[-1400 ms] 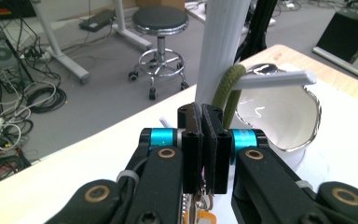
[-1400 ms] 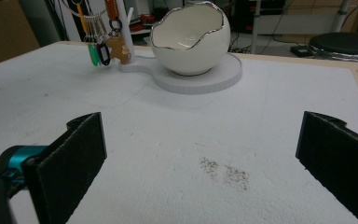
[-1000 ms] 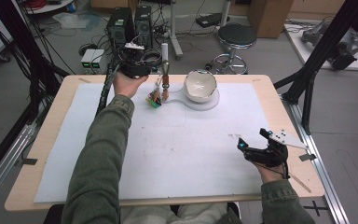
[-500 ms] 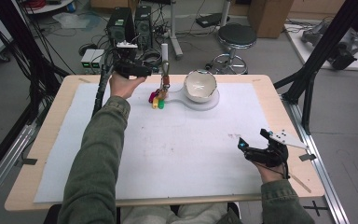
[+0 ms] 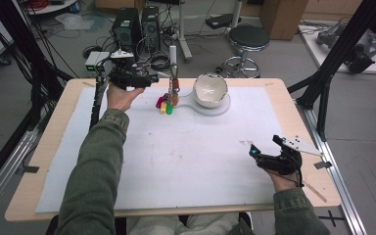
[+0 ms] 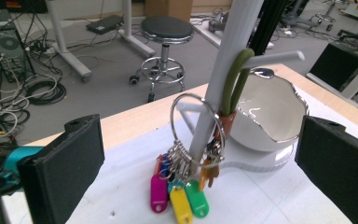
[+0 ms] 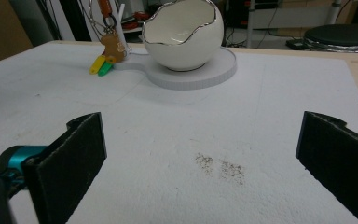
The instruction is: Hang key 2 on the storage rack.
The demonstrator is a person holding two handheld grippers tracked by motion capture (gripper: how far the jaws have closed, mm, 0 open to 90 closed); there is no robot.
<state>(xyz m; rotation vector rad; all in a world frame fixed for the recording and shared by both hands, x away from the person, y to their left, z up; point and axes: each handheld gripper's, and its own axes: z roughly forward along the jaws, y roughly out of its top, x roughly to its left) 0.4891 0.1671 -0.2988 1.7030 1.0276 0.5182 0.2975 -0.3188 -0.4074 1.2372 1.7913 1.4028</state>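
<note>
A light wooden table (image 5: 301, 127) stands on a grey floor (image 5: 367, 112), most of its top covered by a white sheet (image 5: 191, 156) (faintly smudged near the middle). Black frame struts (image 5: 333, 58) rise at both sides. Beyond the far edge sit two dark computer towers (image 5: 137, 27), tangled cables (image 5: 159, 61), a round black stool (image 5: 246, 39) on a chrome base, and a cardboard box (image 5: 284, 17). Lighting is even and soft.
</note>
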